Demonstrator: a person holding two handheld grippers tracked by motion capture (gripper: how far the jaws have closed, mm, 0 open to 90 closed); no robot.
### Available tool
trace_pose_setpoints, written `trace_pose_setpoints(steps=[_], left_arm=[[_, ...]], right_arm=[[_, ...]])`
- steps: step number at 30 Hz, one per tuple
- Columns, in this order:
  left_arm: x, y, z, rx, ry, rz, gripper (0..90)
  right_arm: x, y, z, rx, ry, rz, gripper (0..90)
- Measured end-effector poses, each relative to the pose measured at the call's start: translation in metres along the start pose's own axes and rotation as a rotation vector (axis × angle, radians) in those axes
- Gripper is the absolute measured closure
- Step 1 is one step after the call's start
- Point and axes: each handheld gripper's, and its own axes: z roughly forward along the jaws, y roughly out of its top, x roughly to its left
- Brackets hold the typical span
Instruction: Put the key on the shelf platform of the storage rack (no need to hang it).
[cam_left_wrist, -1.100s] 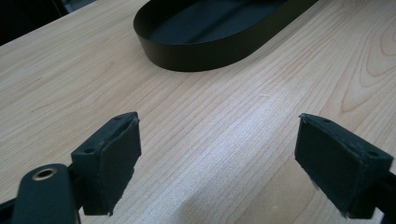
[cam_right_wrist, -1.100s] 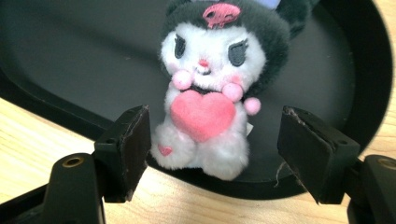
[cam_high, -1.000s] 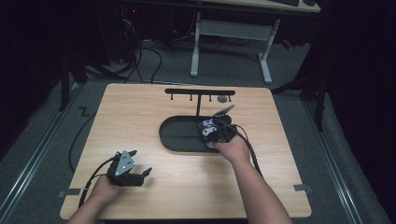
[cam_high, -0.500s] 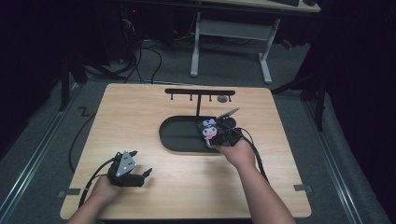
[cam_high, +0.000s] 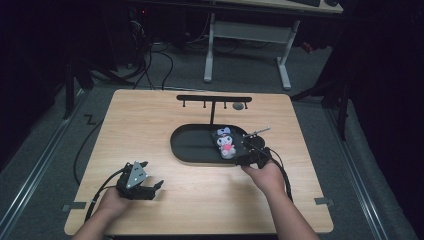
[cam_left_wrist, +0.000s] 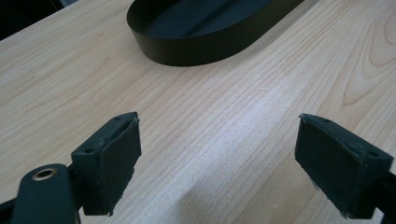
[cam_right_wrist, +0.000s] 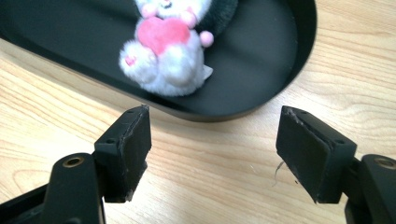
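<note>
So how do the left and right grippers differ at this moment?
The right gripper sits at the black tray's near rim, facing the plush toy; the left gripper rests well short of the tray on bare table. Both stand open, holding nothing.

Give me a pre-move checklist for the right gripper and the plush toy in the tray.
1. Plush toy lies inside the black tray, near its right end: ok.
2. Right gripper jaws apart, nothing between them: ok.
3. Right gripper clear of the tray, over bare table just outside the rim: ok.
4. Left gripper open and empty, over the wood, apart from the tray: ok.
5. Rack with hooks stands behind the tray, away from both grippers: ok.
6. Whether the toy has a loop to hang by: cannot tell.
</note>
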Motion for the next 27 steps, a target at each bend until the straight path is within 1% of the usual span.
trace_pose_setpoints(steps=[1,3,4,5,7,8,9,11,12,13,15,16,17,18,19,20,21,22,24,25,26,27], left_arm=[[0.0,0.0,0.0,0.0,0.0,0.0,15.4],[0.0,0.0,0.0,0.001,0.001,0.002,15.4],[0.0,0.0,0.0,0.001,0.001,0.003,15.4],[0.0,0.0,0.0,0.001,0.001,0.003,15.4],[0.0,0.0,0.0,0.003,0.001,0.004,15.4],[0.0,0.0,0.0,0.003,0.001,0.004,15.4],[0.0,0.0,0.0,0.003,0.001,0.004,15.4],[0.0,0.0,0.0,0.002,0.002,0.006,15.4],[-0.001,0.0,0.0,0.003,0.001,0.005,15.4],[-0.001,0.0,0.0,0.004,0.002,0.005,15.4],[-0.001,0.0,0.0,0.002,0.002,0.005,15.4],[-0.001,0.0,0.0,0.002,0.002,0.005,15.4],[-0.001,0.0,0.0,0.003,0.003,0.005,15.4],[-0.001,0.0,0.0,0.003,0.003,0.005,15.4],[-0.001,0.0,0.0,0.003,0.003,0.005,15.4],[-0.001,0.0,0.0,0.004,0.003,0.006,15.4],[-0.001,0.0,0.0,0.004,0.003,0.006,15.4],[-0.001,0.0,0.0,0.003,0.002,0.006,15.4],[0.0,0.0,0.0,0.005,0.002,0.004,15.4],[0.0,0.0,0.0,0.005,0.002,0.004,15.4],[0.0,0.0,0.0,0.005,0.002,0.004,15.4],[-0.001,0.0,0.0,0.004,0.003,0.005,15.4]], right_arm=[[0.0,0.0,0.0,0.0,0.0,0.0,27.0],[-0.003,-0.006,-0.002,-0.017,0.002,0.006,27.0],[-0.006,-0.012,-0.003,-0.04,-0.006,-0.001,27.5],[-0.006,-0.012,-0.003,-0.04,-0.006,-0.001,27.5],[-0.009,-0.019,-0.005,-0.074,-0.004,-0.013,27.8],[-0.01,-0.023,-0.005,-0.085,-0.003,-0.011,27.8],[-0.012,-0.032,-0.007,-0.11,0.002,-0.006,27.3],[-0.012,-0.041,-0.008,-0.137,-0.004,-0.02,26.0],[-0.012,-0.041,-0.008,-0.137,-0.004,-0.02,26.0],[-0.013,-0.05,-0.009,-0.161,-0.007,-0.021,25.7],[-0.014,-0.059,-0.009,-0.193,-0.014,-0.028,24.9],[-0.014,-0.059,-0.009,-0.193,-0.014,-0.028,24.9],[-0.013,-0.068,-0.009,-0.211,-0.021,-0.026,24.4],[-0.014,-0.072,-0.008,-0.225,-0.02,-0.027,24.3],[-0.014,-0.072,-0.008,-0.225,-0.02,-0.027,24.3],[-0.014,-0.082,-0.008,-0.251,-0.007,-0.012,24.0],[-0.014,-0.082,-0.008,-0.251,-0.007,-0.012,24.0],[-0.013,-0.093,-0.008,-0.283,0.014,-0.006,23.2],[-0.01,-0.103,-0.008,-0.309,0.014,-0.013,23.1],[-0.01,-0.103,-0.008,-0.309,0.014,-0.013,23.1],[-0.008,-0.114,-0.007,-0.335,0.022,-0.007,23.0],[-0.008,-0.114,-0.007,-0.335,0.022,-0.007,23.0]])
